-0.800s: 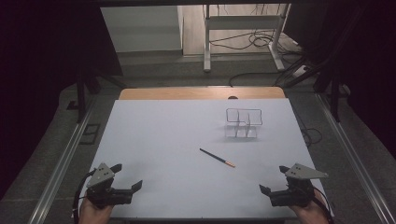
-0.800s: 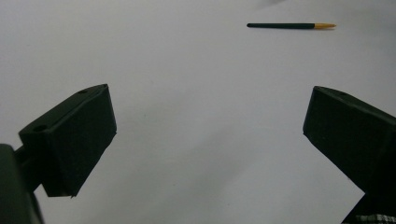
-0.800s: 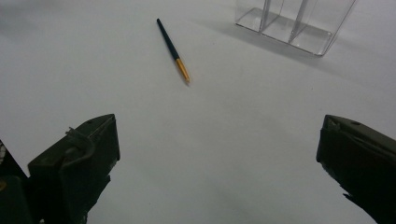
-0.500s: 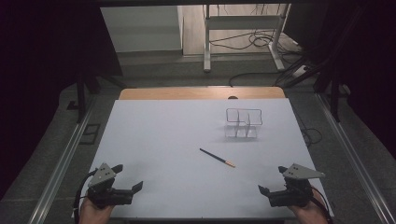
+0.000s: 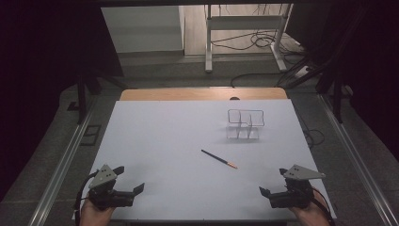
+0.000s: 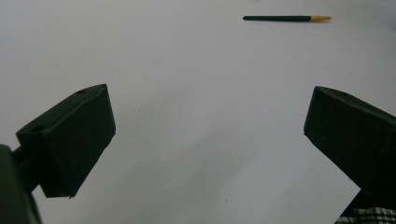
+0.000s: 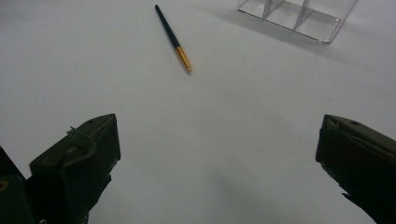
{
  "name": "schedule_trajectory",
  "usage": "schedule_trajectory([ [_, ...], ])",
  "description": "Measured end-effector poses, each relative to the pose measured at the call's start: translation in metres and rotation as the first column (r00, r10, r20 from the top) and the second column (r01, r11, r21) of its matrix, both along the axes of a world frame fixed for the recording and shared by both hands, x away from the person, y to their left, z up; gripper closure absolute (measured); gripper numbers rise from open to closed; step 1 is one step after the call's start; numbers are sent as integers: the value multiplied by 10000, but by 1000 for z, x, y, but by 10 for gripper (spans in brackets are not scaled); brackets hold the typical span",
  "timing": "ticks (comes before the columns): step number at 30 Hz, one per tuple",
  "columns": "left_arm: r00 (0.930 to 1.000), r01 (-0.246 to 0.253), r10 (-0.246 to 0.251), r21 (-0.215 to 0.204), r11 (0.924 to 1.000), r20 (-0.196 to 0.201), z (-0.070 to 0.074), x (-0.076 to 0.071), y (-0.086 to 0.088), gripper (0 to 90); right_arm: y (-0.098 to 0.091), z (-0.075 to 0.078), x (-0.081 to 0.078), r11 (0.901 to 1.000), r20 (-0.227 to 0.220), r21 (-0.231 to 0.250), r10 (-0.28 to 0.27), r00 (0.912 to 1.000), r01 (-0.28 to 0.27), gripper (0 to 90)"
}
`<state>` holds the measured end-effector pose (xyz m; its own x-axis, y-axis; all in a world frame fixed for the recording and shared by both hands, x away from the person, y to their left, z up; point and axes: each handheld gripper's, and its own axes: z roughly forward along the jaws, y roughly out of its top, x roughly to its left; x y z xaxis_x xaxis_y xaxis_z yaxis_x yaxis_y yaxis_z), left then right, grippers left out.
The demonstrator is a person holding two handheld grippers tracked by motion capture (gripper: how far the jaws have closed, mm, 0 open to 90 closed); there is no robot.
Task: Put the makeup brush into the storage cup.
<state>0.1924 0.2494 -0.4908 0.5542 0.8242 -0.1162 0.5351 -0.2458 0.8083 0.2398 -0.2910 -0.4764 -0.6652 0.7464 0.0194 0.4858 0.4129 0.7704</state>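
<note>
Near the middle of the high view, a little right of centre, the pen (image 5: 219, 158) lies flat on the white table (image 5: 160, 141), its long axis running from upper left down to an orange tip at lower right. That tip points roughly toward the right gripper (image 5: 266, 194) at the lower right, which looks the nearer of the two; the left gripper (image 5: 137, 189) sits at the lower left, well apart from the pen. Both have their jaws spread wide with nothing between them, as each gripper view confirms. Behind the pen, toward the upper right, stands a clear divided organizer (image 5: 244, 124). Reaching up and left from the right gripper seems the shorter path.
</note>
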Motion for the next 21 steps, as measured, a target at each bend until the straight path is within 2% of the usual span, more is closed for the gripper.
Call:
schedule_trajectory([
  [10,10000,-12,12,-19,10000,88,0,0,0,21,5,7,0,9998,243,-123,170,9996,-167,1],
  [21,10000,-18,18,-88,10000,3,0,1,1,20,15,11,7,9991,-50,-320,276,9996,-278,0],
])
